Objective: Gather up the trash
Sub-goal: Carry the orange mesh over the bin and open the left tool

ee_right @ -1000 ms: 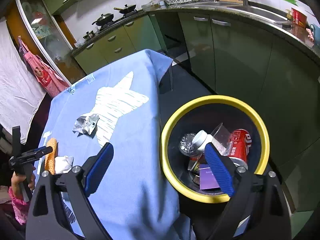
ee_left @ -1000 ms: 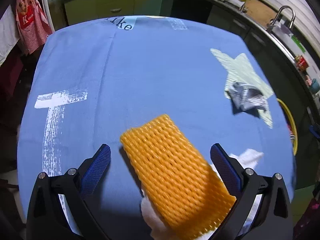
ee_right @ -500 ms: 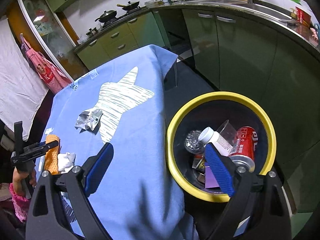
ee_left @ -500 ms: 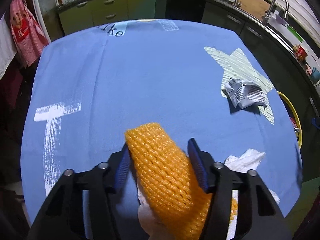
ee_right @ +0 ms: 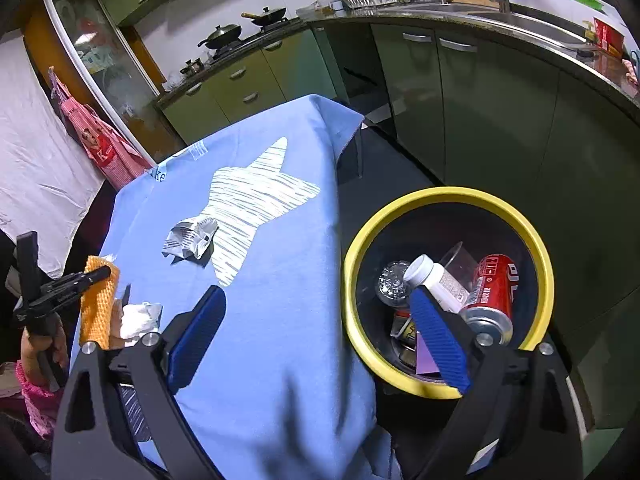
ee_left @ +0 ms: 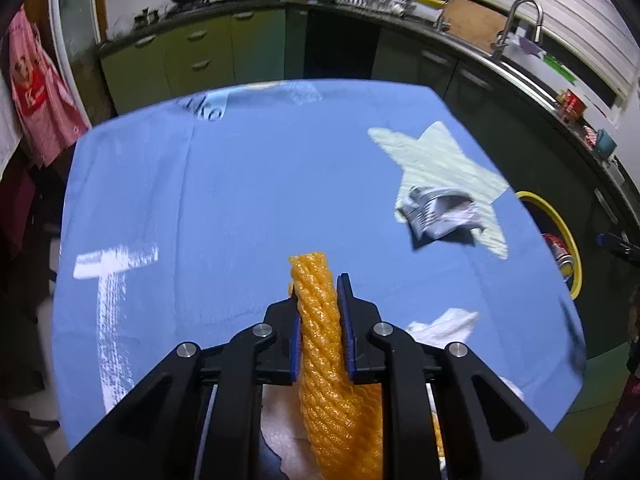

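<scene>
While left tongs (ee_left: 320, 316) pinch netting (ee_left: 324, 344), bin (ee_right: 536, 248) holds can (ee_right: 494, 290).

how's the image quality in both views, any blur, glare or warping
Left wrist view: heavy fisheye bending of the counter line, slight motion smear on the crumpled newspaper, sharp on the orange foam net in the left gripper. Right wrist view: crisp, same barrel warp, dark corner vignette, the bin interior dim, the right gripper sharp.
</scene>
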`<state>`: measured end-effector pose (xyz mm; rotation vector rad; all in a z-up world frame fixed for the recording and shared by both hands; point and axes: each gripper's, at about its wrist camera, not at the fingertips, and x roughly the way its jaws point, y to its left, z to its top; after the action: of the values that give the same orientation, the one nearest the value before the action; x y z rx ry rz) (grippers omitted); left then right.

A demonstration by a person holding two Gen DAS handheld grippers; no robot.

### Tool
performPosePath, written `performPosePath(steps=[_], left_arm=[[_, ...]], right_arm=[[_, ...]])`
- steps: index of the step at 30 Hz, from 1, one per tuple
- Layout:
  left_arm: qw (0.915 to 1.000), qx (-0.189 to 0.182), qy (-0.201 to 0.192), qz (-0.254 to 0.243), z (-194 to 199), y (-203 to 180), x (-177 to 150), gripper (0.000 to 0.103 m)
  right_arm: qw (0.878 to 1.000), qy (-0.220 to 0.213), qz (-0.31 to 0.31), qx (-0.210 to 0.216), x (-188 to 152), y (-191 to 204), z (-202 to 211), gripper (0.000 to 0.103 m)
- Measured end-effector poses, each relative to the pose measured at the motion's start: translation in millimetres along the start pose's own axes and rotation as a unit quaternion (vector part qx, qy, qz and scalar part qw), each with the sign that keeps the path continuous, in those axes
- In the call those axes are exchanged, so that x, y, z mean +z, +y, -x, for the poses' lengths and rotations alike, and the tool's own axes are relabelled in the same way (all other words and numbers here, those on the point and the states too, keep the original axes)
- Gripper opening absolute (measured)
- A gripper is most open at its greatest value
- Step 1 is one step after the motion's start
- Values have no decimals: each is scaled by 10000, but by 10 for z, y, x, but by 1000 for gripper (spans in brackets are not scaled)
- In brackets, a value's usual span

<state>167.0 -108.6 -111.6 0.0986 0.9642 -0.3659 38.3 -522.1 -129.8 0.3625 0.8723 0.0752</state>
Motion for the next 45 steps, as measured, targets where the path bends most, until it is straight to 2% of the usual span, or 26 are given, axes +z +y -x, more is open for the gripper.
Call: performPosePath(steps=[7,9,13,15,19,23,28,33,35,37,38,41,44,45], left_arm=[[9983,-262,-195,-491,313,-311,179,16],[9966,-369,-252,-699,375,-471,265,16],[9893,-809,-288,-1180,425,-950,468,16],[9840,-1027,-291,-1429,419,-1229,558,16],[9677,-1497,-230,-2014,327,-1923,744,16],[9502,-1956,31,-2427,84,-2627,908,16],[9385,-2084,60,-2752,-313,-3371,1049,17],[9387,-1819,67,-2929,-839,-3869,1082,21],[9399,-1655,96,-2985,-1035,-4006,1057,34],[9439,-1504,177,-2936,-1230,-4097,1051,58],[9456,-1466,209,-2896,-1293,-4108,1057,61],[9482,-1493,288,-2788,-1322,-4049,1081,63],[9505,-1666,137,-2618,-1078,-3807,1149,63],[9515,-1721,75,-2548,-963,-3687,1175,67]], right_arm=[[9999,-156,-34,-14,-43,-14,141,89],[9997,-239,-73,-36,-66,-49,225,89],[9992,-338,-167,-146,-146,-152,390,89],[9987,-379,-206,-272,-194,-227,483,89],[9968,-525,-403,-459,-315,-428,698,89],[9940,-657,-639,-592,-455,-645,865,90],[9911,-679,-897,-706,-613,-897,972,91],[9885,-653,-1129,-770,-733,-1121,1019,91],[9880,-649,-1173,-768,-738,-1168,1011,91],[9875,-655,-1215,-764,-746,-1206,1008,91],[9875,-653,-1221,-758,-747,-1219,1003,91],[9883,-613,-1182,-749,-726,-1199,975,91],[9898,-581,-1088,-718,-695,-1135,946,91],[9902,-578,-1048,-718,-681,-1102,933,91]])
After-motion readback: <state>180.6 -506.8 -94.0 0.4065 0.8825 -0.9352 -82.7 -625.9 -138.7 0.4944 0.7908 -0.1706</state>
